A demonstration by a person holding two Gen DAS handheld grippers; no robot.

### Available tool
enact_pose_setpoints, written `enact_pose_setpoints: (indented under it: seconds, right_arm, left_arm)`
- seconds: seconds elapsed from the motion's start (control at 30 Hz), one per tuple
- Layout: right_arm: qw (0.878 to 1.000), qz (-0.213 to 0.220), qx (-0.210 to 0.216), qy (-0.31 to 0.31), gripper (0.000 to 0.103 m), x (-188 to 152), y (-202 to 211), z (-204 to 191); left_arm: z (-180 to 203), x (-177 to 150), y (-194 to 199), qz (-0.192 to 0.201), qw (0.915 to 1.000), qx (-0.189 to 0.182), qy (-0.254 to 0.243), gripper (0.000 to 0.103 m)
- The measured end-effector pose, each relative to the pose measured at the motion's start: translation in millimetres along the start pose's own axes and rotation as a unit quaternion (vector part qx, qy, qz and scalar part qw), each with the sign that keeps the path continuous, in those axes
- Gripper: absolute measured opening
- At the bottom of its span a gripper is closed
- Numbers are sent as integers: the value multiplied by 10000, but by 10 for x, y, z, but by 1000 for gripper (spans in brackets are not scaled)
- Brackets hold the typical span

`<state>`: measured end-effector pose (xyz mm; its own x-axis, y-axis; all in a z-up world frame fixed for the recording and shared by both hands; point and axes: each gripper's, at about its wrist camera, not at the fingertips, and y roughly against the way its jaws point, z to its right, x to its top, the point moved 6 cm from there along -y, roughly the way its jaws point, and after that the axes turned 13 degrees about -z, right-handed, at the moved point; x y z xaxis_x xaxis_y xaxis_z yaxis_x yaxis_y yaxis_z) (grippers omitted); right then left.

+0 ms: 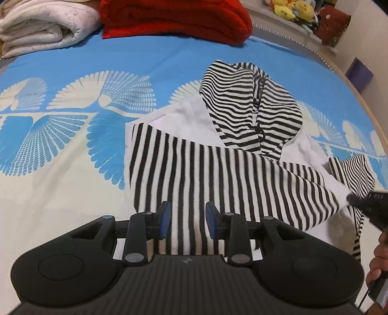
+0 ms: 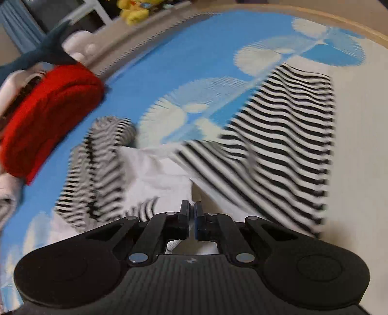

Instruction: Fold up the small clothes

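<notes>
A black-and-white striped garment (image 1: 218, 169) with a white lining and a striped hood (image 1: 247, 109) lies crumpled on the bed. My left gripper (image 1: 187, 219) is open, its blue pads (image 1: 165, 220) apart, over the garment's near striped edge with nothing between them. My right gripper (image 2: 191, 215) is shut on a white edge of the garment (image 2: 278, 150), which it holds lifted. The right wrist view is blurred. The right gripper also shows at the right edge of the left wrist view (image 1: 356, 201), gripping cloth there.
The bed has a blue and cream patterned sheet (image 1: 72, 135). A folded red blanket (image 1: 174, 19) and a folded white quilt (image 1: 41, 26) lie at the far side. Yellow plush toys (image 1: 293, 8) sit on a shelf beyond. The bed's wooden rim (image 2: 327, 14) curves along the far edge.
</notes>
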<state>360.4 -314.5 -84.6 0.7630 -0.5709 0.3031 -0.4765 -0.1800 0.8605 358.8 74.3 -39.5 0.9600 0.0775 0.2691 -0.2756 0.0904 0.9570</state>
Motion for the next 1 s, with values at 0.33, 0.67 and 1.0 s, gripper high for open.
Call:
enact_pose_setpoints:
  seconds: [0.33,0.67,1.0]
  right_arm:
    - [9981,595,88,-127,38,628,314,435]
    - [9916,803,-562,-847,46,1657,-149,1718]
    - [9878,992,-477,-1104,46,1832,-425,2138]
  left_arm:
    - [124,-116,-293,-358,9992,112,-122,35]
    - [274,-9,-231,-248,9996,-25,-133,37]
    - [250,57,-300,-329,9994,-63,-27,37]
